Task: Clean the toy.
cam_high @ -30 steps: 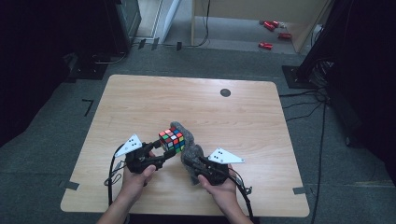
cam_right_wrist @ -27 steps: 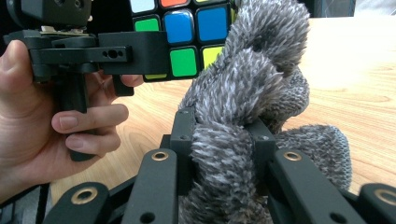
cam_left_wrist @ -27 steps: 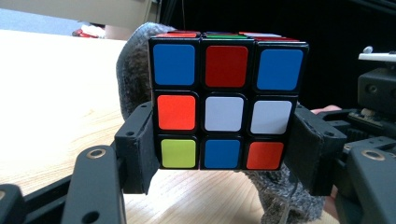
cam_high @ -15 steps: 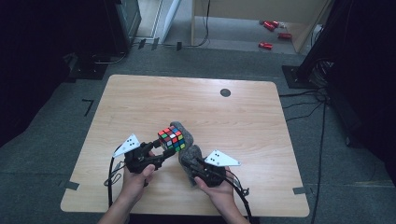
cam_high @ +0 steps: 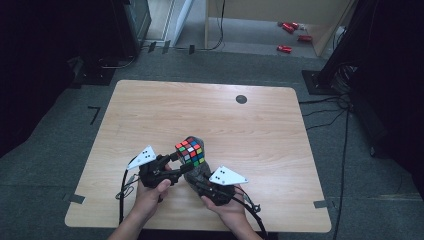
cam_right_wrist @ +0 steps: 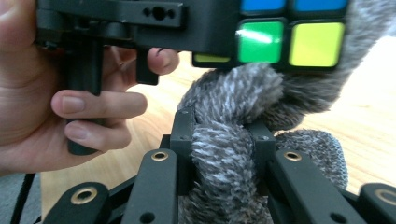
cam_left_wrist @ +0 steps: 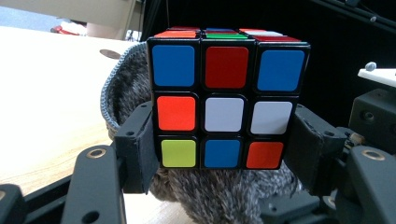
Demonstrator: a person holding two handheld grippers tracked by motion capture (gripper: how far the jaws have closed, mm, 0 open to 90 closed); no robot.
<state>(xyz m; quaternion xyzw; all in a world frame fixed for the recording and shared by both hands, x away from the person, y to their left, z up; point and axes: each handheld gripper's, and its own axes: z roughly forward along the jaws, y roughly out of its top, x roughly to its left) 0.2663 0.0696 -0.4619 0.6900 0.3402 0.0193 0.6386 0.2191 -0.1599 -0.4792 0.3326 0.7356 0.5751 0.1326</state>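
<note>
Two hand-held tools meet over the near half of a wooden tabletop (cam_high: pixel 150 115), each clamped on its own item. Nearest the camera, the right tool (cam_high: pixel 200 181), gripped in the person's right hand (cam_high: pixel 225 207), has its jaws clenched on a bunched fold of a fuzzy grey fabric pouch (cam_right_wrist: pixel 224 154); the grey pile bulges between the two black jaws in the right gripper view. Just beside it, the left tool (cam_high: pixel 182 162), in the person's left hand (cam_high: pixel 150 192), holds a scrambled puzzle cube (cam_left_wrist: pixel 224 100) by its lower two rows, one jaw pressed flat against each side. The cube sits upright, directly above and touching the pouch, whose knitted rim curves up behind its left edge in the left gripper view. The face turned to that camera shows blue, red, blue on top and a white centre. Farther off, a small dark round disc (cam_high: pixel 241 99) lies near the tabletop's far edge. Beyond the tabletop, small red objects (cam_high: pixel 292 35) lie on the floor.
</note>
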